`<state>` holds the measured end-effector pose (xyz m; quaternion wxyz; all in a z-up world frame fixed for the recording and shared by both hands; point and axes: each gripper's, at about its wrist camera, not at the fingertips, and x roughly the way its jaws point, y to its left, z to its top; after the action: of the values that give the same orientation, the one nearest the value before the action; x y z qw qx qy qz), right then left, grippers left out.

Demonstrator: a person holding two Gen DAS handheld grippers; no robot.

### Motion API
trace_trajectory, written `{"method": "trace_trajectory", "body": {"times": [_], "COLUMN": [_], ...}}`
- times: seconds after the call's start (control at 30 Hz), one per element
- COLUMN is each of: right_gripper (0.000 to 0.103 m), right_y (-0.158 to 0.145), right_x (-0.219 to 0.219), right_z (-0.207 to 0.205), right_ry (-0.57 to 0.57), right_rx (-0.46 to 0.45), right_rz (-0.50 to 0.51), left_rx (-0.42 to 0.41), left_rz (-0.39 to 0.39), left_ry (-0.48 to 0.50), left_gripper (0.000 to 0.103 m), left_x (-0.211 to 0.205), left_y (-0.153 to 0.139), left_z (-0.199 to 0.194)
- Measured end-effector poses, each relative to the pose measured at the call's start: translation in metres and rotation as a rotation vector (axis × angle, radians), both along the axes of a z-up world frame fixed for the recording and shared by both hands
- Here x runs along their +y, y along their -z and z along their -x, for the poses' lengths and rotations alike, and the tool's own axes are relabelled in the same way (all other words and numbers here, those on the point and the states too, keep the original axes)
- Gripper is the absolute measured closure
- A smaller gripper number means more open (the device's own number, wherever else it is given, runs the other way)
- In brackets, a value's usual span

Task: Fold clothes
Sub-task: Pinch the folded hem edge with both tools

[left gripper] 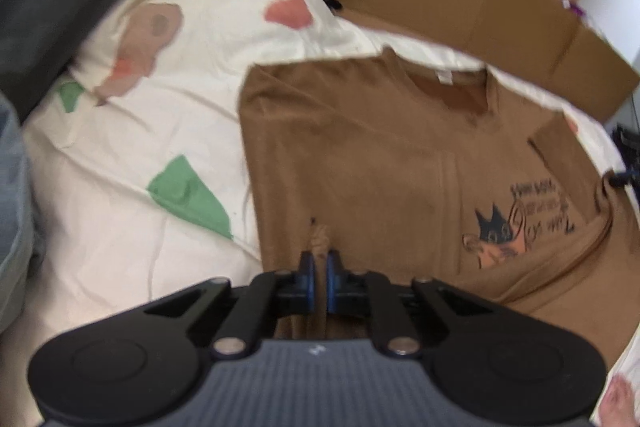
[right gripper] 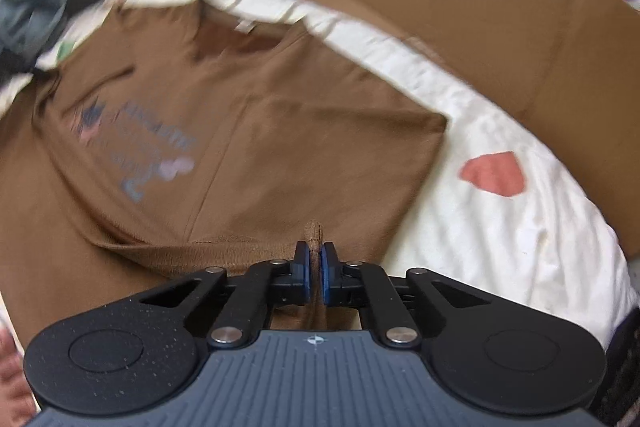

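Observation:
A brown T-shirt [left gripper: 380,163] with a printed cat graphic [left gripper: 504,235] lies flat on a white bedsheet, its sides folded inward and its collar toward the far side. My left gripper [left gripper: 320,259] is shut on a pinched fold of the shirt's fabric near its left side. In the right wrist view the same brown T-shirt [right gripper: 240,131] spreads out ahead, and my right gripper [right gripper: 315,253] is shut on a small bunched ridge of its fabric near the right side. A tuft of brown cloth pokes up between each pair of blue pads.
The white sheet [left gripper: 132,155] carries green and red patches. A brown cardboard box [left gripper: 460,7] stands along the far side. Grey clothes [right gripper: 36,3] are piled at the far left. A person's bare foot [left gripper: 618,403] shows at the lower right edge.

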<state>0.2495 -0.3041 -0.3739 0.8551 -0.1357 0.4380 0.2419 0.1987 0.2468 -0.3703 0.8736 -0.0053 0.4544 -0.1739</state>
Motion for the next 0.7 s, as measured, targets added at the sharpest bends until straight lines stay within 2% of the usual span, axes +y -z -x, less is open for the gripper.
{"method": "trace_trajectory", "body": {"times": [0.17,0.27,0.47,0.57,0.67,0.7], "right_gripper": [0.099,0.099,0.097,0.096,0.096,0.096], "right_y": [0.001,0.008,0.026,0.03,0.033,0.033], "right_x": [-0.023,-0.033,-0.032,-0.032,-0.03,-0.029], "right_z": [-0.005,-0.008,-0.016,-0.019,-0.022,-0.022], "right_ry": [0.115,0.192,0.233,0.242,0.237,0.233], "right_rx": [0.013,0.031,0.082,0.099,0.103,0.101], "right_rz": [-0.053,-0.092,-0.106,-0.12,-0.123,-0.122], "left_rx": [-0.039,-0.025,0.0,0.001,0.002,0.0], "left_rz": [0.055,0.083,0.099,0.102,0.096,0.103], "left_ry": [-0.098,-0.144,-0.123,-0.103,-0.088,-0.094], "left_gripper": [0.097,0.097,0.086,0.077,0.08,0.086], "left_x": [0.018,0.024,0.021,0.019,0.017,0.018], "left_y": [-0.004,0.0,0.009,0.012,0.016,0.016], "left_z": [0.008,0.006,-0.003,-0.006,-0.007,-0.007]}}
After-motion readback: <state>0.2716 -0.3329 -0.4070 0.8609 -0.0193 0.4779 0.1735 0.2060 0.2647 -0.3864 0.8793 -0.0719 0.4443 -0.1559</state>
